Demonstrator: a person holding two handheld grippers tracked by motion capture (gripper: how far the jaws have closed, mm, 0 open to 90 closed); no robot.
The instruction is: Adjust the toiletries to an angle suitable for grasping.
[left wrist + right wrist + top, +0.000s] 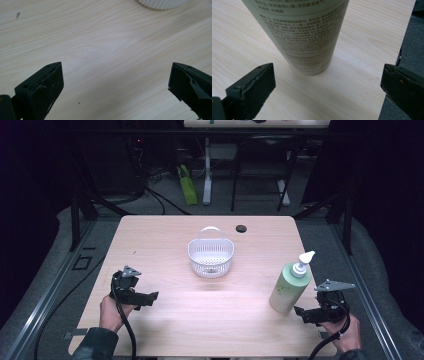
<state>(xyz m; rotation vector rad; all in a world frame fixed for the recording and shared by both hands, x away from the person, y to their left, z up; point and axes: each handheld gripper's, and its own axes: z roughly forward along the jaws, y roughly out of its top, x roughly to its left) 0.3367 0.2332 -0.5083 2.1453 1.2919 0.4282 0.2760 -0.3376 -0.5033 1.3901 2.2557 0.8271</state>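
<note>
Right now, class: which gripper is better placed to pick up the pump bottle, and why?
Right. The right gripper sits just beside the upright pump bottle, jaws wide open toward its base. The left gripper, also open, faces bare table far from it.

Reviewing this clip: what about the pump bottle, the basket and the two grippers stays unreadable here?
- Pump bottle: top and pump head cut off by the upper edge of the right gripper view; its printed text is too small to read.
- Basket: just a strip of ribbed wall at the top edge of the left gripper view; in the high view its contents are too small to tell.
- Right gripper: in the high view the bottle's base hides whether the jaws touch it.
</note>
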